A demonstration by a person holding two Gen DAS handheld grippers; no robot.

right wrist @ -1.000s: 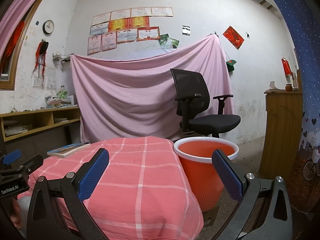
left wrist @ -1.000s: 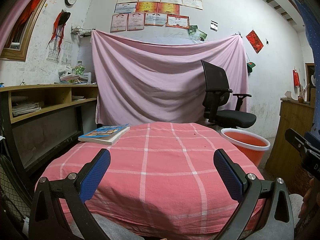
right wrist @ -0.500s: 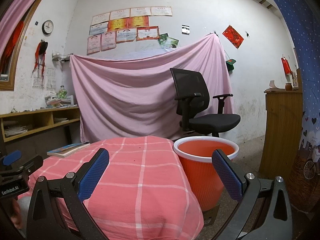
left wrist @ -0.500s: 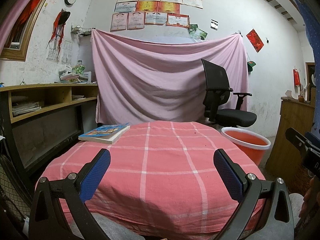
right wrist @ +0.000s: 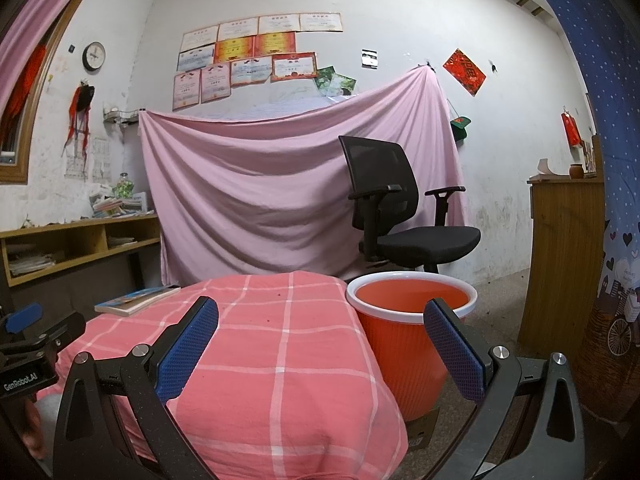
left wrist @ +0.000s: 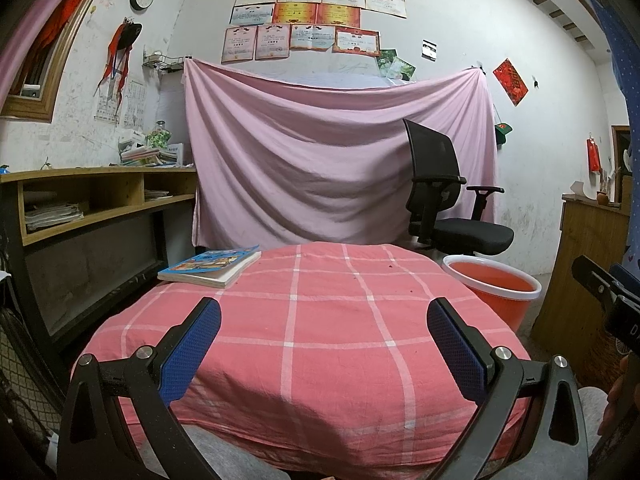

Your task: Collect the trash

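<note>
Nearest, left gripper (left wrist: 323, 344) and right gripper (right wrist: 321, 343): jaws spread wide, holding nothing, poised low over the desk (left wrist: 320, 320). Beyond: book (left wrist: 210, 266); orange bin (right wrist: 404, 332) just beside the desk, presumably for trash; no trash discernible.

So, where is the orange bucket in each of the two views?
Left wrist view: the orange bucket is at mid-right, past the table's right edge.
Right wrist view: lower centre-right, beside the table.
Shared landmark: the black office chair behind it.

upright orange bin (right wrist: 404, 344) beside table (right wrist: 280, 344)
</note>
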